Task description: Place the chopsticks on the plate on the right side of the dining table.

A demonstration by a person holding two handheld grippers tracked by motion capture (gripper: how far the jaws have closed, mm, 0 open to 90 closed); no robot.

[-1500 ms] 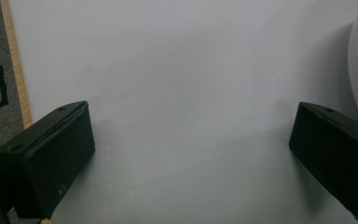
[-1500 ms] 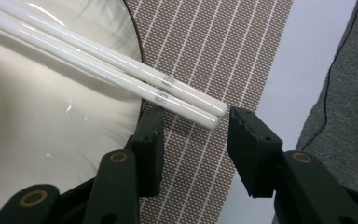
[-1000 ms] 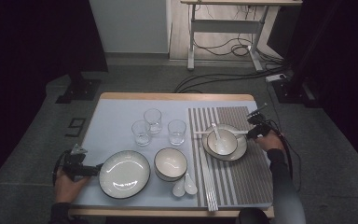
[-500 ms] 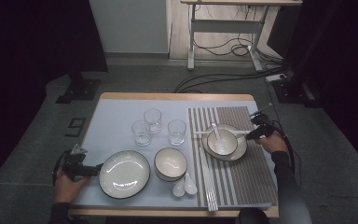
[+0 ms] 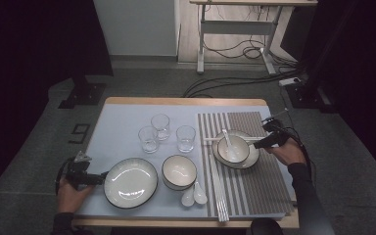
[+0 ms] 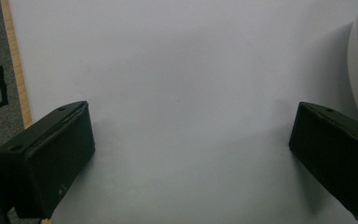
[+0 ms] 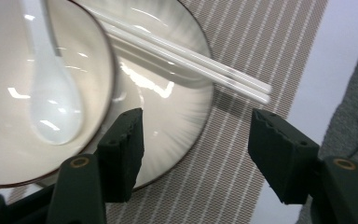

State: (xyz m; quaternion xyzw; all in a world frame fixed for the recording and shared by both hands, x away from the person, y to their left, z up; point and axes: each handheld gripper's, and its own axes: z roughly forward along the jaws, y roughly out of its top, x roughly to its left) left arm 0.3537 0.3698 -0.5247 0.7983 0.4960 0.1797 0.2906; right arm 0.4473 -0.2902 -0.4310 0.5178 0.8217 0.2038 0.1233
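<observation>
Left gripper: it rests at the near left edge of the table, just beside the large plate. Its jaws stand wide with only bare cloth between them, and it has not shifted.
Near spares: a second bowl, two white spoons and another long pair of sticks on the striped mat wait untouched in front of you.
Right gripper: its jaws have just been opening and now stand apart with nothing between them. The pads hang over the plate's edge and the mat, gripping nothing.
What changed: a second ago you held this claw tight at the far right end of the chopsticks. Now you have let go and drawn the hand up and back a little.
Chopsticks: they lie side by side across the far rim of the small plate, behind the bowl that holds the spoon. Their ends jut out over the mat, just beyond your jaw tips.
Meaning: the sticks look placed and are resting on their own, so this setting seems finished. You can likely move on to the near pieces.
Far side: three glasses stand together on the cloth, well apart from both claws.
</observation>
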